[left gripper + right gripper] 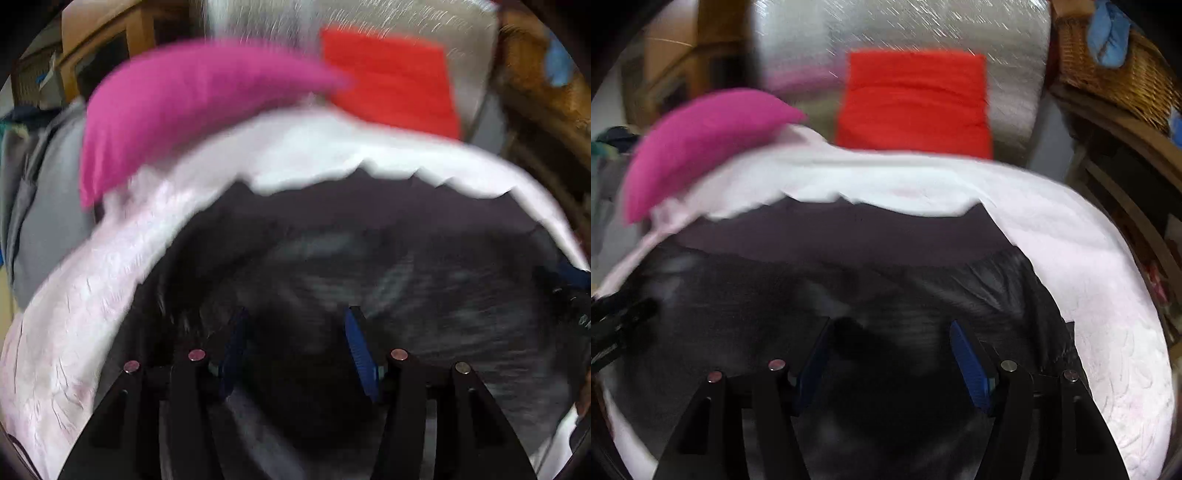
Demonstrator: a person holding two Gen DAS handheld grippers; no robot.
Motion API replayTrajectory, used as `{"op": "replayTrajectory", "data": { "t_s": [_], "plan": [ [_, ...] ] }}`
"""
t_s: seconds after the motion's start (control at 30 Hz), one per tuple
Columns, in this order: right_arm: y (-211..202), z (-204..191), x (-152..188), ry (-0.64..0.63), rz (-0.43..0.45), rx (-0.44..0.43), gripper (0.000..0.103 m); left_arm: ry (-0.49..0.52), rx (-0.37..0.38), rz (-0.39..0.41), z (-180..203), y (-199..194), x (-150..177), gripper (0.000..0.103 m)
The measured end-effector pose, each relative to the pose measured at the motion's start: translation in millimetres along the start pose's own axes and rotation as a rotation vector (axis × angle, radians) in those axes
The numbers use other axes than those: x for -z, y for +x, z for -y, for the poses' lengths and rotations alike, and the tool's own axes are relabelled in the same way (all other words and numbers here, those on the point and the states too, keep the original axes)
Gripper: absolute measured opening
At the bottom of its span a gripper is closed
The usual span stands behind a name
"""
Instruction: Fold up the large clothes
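The dark garment (369,266) lay spread on the pale pink sheet (74,314). Both the left gripper (295,343) and the right gripper (890,350) hovered over it, fingers apart and empty. Beyond lay a magenta cushion (701,147) and a red one (916,103).

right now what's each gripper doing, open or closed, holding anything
Left gripper: jaws apart, open over the dark garment, nothing clamped.
Right gripper: jaws apart, open over the same dark garment, nothing clamped.
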State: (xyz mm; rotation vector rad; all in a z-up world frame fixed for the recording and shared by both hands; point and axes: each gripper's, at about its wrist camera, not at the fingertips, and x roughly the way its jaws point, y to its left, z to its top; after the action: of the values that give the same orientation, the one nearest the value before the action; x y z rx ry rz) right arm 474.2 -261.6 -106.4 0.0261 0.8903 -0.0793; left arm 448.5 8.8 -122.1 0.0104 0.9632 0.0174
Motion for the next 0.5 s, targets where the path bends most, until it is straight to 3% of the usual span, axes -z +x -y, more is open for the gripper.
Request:
{"op": "replayTrajectory", "data": {
  "t_s": [0.03, 0.1, 0.2, 0.33, 0.5],
  "plan": [
    [18.3, 13.4, 2.3, 0.068, -0.067, -0.017, 0.07, -0.036, 0.015, -0.007, -6.7, 5.1, 2.7, 0.058],
    [25.2, 30.1, 3.6, 0.147, -0.056, -0.061, 0.071, -0.053, 0.024, -0.004, -11.7, 9.2, 4.3, 0.059],
    [18.7, 30.1, 3.6, 0.135, -0.055, -0.061, 0.07, -0.042, 0.017, -0.015, -11.4, 2.4, 2.4, 0.059],
    [-20.9, 42.6, 15.2, 0.193, 0.013, -0.092, 0.072, -0.066, 0.034, 0.019, -19.0, -24.8, 9.2, 0.059],
    [-69.8, 39.8, 43.3, 0.155, 0.073, -0.086, 0.073, -0.062, 0.022, 0.076, -27.1, -64.6, 36.6, 0.062]
  ]
}}
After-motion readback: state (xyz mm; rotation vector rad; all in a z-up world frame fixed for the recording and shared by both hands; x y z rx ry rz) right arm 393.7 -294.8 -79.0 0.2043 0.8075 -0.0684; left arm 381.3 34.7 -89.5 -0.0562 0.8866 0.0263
